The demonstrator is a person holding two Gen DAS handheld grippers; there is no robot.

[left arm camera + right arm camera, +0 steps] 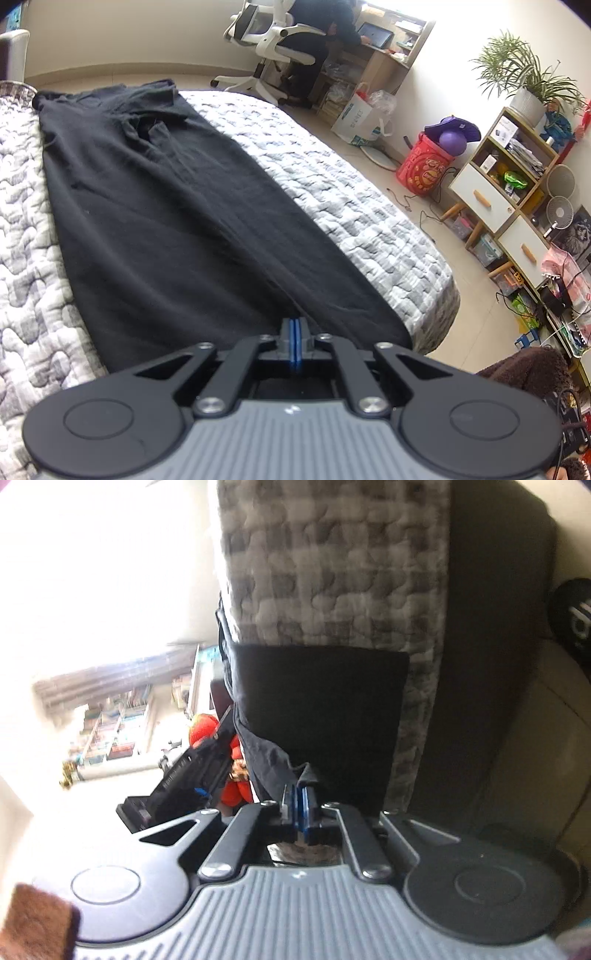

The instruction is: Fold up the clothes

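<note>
A long black garment [177, 206] lies flat along a bed with a grey-and-white quilt [332, 184], its collar end at the far side. My left gripper [294, 326] is shut at the garment's near hem, and creases in the cloth run up from its tips. In the right wrist view the scene is rolled sideways. There the garment's end [321, 716] hangs over the quilted bed edge [332, 572]. My right gripper [298, 794] is shut on a pinched corner of that black cloth. The left gripper's body [188, 775] shows just beside it.
A person sits in a white office chair [273, 44] at a desk beyond the bed. A red bucket [424, 166], a shelf cabinet [506, 195], a potted plant [528, 85] and small fans line the right wall. A brown fuzzy sleeve [524, 373] is near.
</note>
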